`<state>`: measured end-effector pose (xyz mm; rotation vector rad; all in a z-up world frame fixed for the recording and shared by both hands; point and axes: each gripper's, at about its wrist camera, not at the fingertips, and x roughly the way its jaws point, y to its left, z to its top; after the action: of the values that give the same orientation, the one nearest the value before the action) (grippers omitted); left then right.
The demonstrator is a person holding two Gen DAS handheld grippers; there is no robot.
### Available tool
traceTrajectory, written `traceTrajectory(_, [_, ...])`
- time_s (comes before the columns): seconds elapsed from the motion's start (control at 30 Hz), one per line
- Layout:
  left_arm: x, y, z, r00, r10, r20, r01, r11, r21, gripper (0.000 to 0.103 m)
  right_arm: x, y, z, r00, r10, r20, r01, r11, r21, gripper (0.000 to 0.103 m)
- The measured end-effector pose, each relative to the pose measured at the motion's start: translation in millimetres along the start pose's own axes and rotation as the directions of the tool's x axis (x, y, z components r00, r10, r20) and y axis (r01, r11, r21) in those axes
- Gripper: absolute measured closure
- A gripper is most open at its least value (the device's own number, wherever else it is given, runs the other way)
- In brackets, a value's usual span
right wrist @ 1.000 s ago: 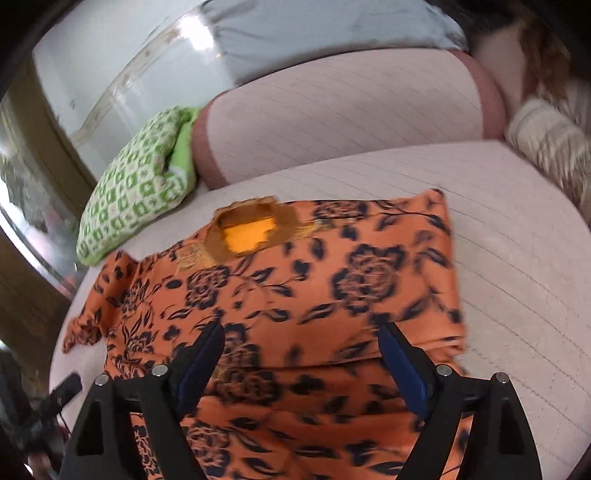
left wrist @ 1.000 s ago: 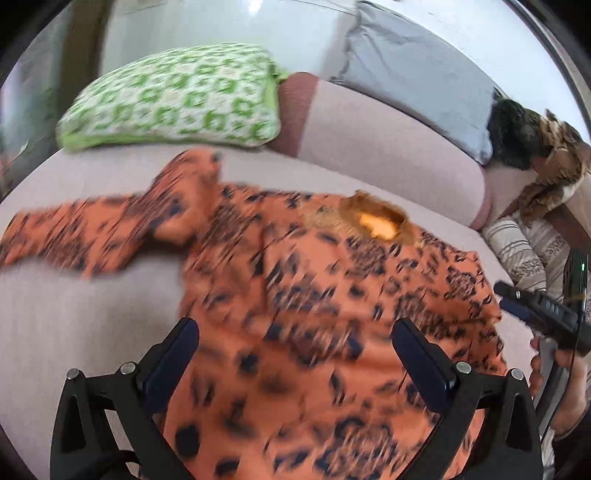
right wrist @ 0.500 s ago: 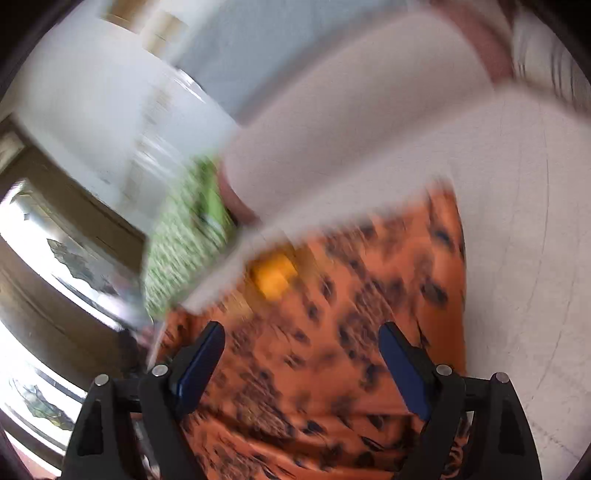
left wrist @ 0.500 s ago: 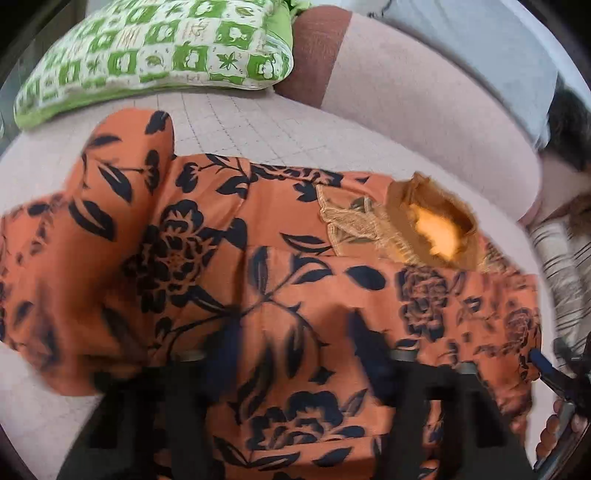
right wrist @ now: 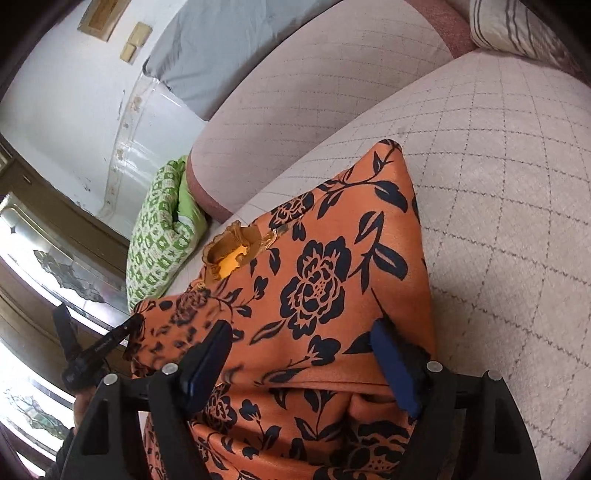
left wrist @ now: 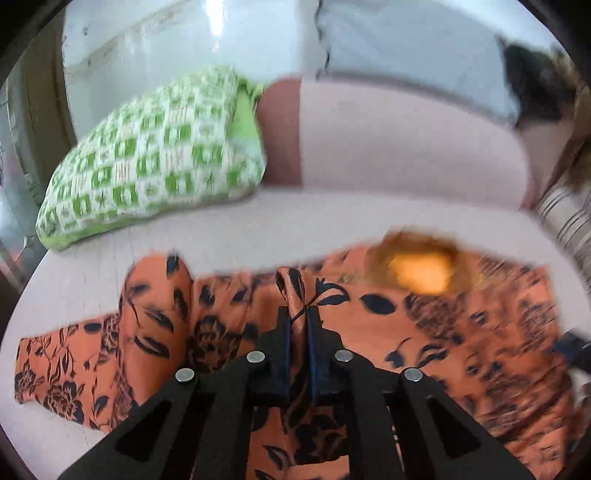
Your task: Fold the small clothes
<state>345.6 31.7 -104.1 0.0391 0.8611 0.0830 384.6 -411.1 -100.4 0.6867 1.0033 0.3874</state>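
An orange garment with a dark floral print [left wrist: 424, 332] lies spread on the pale quilted sofa seat [left wrist: 258, 229], neck opening toward the backrest. My left gripper [left wrist: 297, 325] is shut on a pinched fold of the garment near its left shoulder. One sleeve [left wrist: 74, 369] trails out to the left. In the right wrist view the garment [right wrist: 332, 277] has its right side folded in, and my right gripper [right wrist: 301, 362] hangs open just above it, gripping nothing. The left gripper [right wrist: 122, 332] also shows there at the garment's left edge.
A green and white checked pillow [left wrist: 155, 155] lies against the sofa backrest [left wrist: 388, 140] at the left. A grey cloth [left wrist: 406, 48] drapes over the backrest. A striped cushion [right wrist: 517, 29] sits at the right end. A glazed wooden door [right wrist: 44, 258] stands left of the sofa.
My left gripper has dropped onto the garment and closed on a fold of it. My right gripper has stayed open and tilted over the garment's folded right side.
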Motion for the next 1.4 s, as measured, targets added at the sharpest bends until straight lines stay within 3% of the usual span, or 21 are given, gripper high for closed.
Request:
traceTrajectory(0.07, [44,15,-18,0.979,0.088,-0.185,-0.099,0.994,-0.051,0.087,-2,-2,0,1.000,0.015,0.006,-0.015,1.000,0.010,0.022])
traceTrajectory(0.13, [35,19,-22,0.988,0.089,-0.129,-0.097,0.994,-0.058,0.083,-7,-1,0,1.000,0.019,0.000,-0.019,1.000,0.021,0.022])
traceTrajectory(0.2, [20,14,-20,0.986,0.116,-0.122,-0.120,0.993,-0.022,0.066,-23,5,4,0.997,0.058,0.043,-0.060,0.998,0.027,0.022])
traceTrajectory(0.3, [-21,11,-20,0.999,0.038,-0.025,-0.039,0.998,-0.039,0.044,-39,17,16,0.987,0.124,0.100,-0.128,0.991,0.042,0.022])
traceTrajectory(0.37, [-33,-1,-24,1.000,-0.017,0.019,0.018,1.000,-0.018,0.037,-34,23,24,0.985,0.156,0.069,-0.159,0.987,0.039,0.021])
traceTrajectory(0.47, [-22,-13,-35,0.996,-0.084,-0.037,0.085,0.996,0.012,0.036,0,15,38,0.988,0.143,-0.051,-0.139,0.988,0.072,0.019])
traceTrajectory(0.53, [6,-14,-44,0.984,-0.083,-0.159,0.081,0.997,-0.017,0.036,19,-16,45,0.999,-0.013,-0.050,0.020,0.990,0.142,0.022])
traceTrajectory(0.57, [15,-11,-49,0.979,-0.095,-0.179,0.087,0.995,-0.051,0.034,16,-33,44,0.999,0.036,-0.009,-0.033,0.968,0.248,0.026])
traceTrajectory(0.6, [11,-10,-48,0.986,-0.094,-0.137,0.088,0.995,-0.051,0.033,10,-35,44,0.998,0.054,0.024,-0.058,0.953,0.296,0.026])
traceTrajectory(0.67, [7,-10,-47,0.984,-0.107,-0.142,0.102,0.994,-0.039,0.033,-1,-11,48,0.999,0.007,0.043,-0.016,0.976,0.219,0.022])
traceTrajectory(0.73, [-1,-7,-48,0.982,-0.140,-0.126,0.134,0.990,-0.049,0.033,-4,14,53,0.997,0.060,0.058,-0.066,0.992,0.111,0.020])
traceTrajectory(0.8, [-15,-4,-54,0.980,-0.157,-0.120,0.149,0.986,-0.068,0.033,3,14,58,0.996,-0.025,0.082,0.019,0.997,0.070,0.017])
traceTrajectory(0.83, [-25,3,-56,0.977,-0.187,-0.105,0.176,0.979,-0.102,0.033,16,-1,58,0.991,-0.130,0.040,0.125,0.987,0.101,0.015])
traceTrajectory(0.87, [-29,13,-55,0.973,-0.214,-0.085,0.202,0.970,-0.135,0.033,27,-18,55,0.989,-0.144,-0.017,0.145,0.976,0.161,0.015])
traceTrajectory(0.9, [-35,21,-55,0.969,-0.241,-0.060,0.228,0.959,-0.169,0.033,19,-16,54,0.991,-0.135,0.025,0.129,0.979,0.155,0.015])
traceTrajectory(0.97, [-60,52,-56,0.954,-0.299,0.020,0.292,0.915,-0.278,0.033,-2,11,49,0.980,-0.183,0.077,0.178,0.982,0.068,0.015])
traceTrajectory(1.03, [-74,92,-55,0.951,-0.295,0.095,0.309,0.877,-0.368,0.033,-23,35,34,0.977,-0.176,0.117,0.180,0.984,-0.018,0.015])
traceTrajectory(1.2, [-91,216,-78,0.978,-0.140,0.151,0.205,0.745,-0.635,0.033,-74,76,-45,0.982,-0.139,0.130,0.160,0.972,-0.174,0.015])
traceTrajectory(1.27, [-84,268,-90,0.990,-0.069,0.124,0.139,0.663,-0.736,0.033,-83,79,-69,0.978,-0.150,0.144,0.175,0.966,-0.188,0.015])
traceTrajectory(1.3, [-77,294,-97,0.993,-0.056,0.105,0.118,0.597,-0.793,0.033,-88,81,-81,0.975,-0.161,0.155,0.190,0.962,-0.198,0.015])
traceTrajectory(1.4, [-56,334,-103,0.994,-0.084,0.068,0.100,0.483,-0.870,0.033,-86,87,-101,0.969,-0.186,0.162,0.217,0.954,-0.205,0.015])
